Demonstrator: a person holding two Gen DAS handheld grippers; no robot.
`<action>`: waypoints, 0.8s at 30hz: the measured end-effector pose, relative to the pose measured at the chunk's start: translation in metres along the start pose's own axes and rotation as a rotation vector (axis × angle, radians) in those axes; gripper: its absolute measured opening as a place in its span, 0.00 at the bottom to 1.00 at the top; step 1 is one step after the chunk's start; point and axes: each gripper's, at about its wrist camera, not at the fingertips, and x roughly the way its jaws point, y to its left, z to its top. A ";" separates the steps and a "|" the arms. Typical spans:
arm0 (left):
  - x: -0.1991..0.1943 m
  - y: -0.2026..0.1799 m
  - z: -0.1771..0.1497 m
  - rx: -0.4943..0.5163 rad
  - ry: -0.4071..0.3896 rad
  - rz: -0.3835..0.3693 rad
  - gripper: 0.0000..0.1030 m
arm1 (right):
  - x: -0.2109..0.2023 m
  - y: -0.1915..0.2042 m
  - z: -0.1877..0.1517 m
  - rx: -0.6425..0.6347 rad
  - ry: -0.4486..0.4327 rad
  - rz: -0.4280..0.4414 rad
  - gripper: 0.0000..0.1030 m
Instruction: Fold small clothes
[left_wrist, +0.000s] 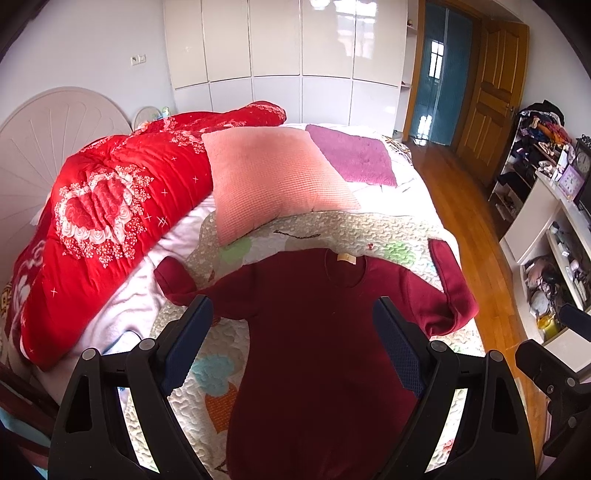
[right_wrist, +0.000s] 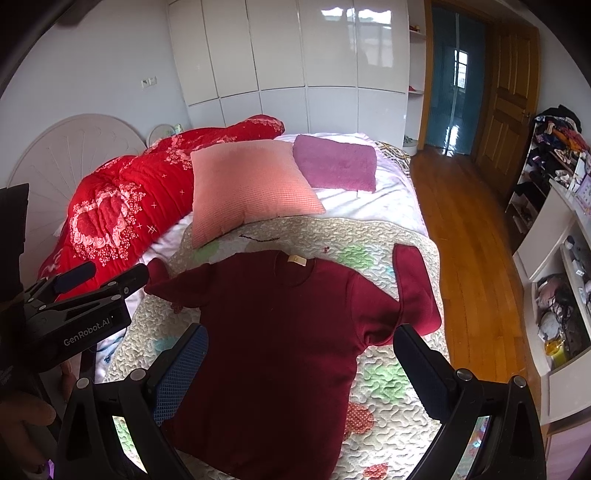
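A dark red long-sleeved shirt (left_wrist: 317, 332) (right_wrist: 273, 332) lies flat, neck away from me, on a patterned quilt (left_wrist: 388, 229) (right_wrist: 388, 373) at the near end of the bed. Its right sleeve (left_wrist: 454, 284) (right_wrist: 413, 280) is bent back upward; the left sleeve (left_wrist: 177, 280) (right_wrist: 166, 284) points out to the left. My left gripper (left_wrist: 295, 310) hovers open above the chest. My right gripper (right_wrist: 301, 339) also stands open over the body, nothing between its fingers. The left gripper (right_wrist: 107, 280) shows at the left edge of the right wrist view.
A pink cushion (left_wrist: 269, 181) (right_wrist: 247, 184), a purple towel (left_wrist: 354, 155) (right_wrist: 336, 162) and a red floral duvet (left_wrist: 122, 199) (right_wrist: 122, 199) lie further up the bed. Wooden floor (left_wrist: 472, 221) and white shelving (left_wrist: 554, 240) run along the right. A hand (right_wrist: 26, 417) is at lower left.
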 end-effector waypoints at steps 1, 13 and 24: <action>0.001 0.000 0.000 0.001 0.003 0.002 0.86 | 0.002 0.001 0.000 -0.002 0.003 0.001 0.97; 0.042 0.017 -0.016 -0.028 0.087 0.014 0.86 | 0.052 0.019 0.004 0.000 0.077 -0.001 0.97; 0.123 0.035 -0.051 -0.063 0.199 0.050 0.86 | 0.150 0.014 -0.024 0.081 0.201 -0.033 0.97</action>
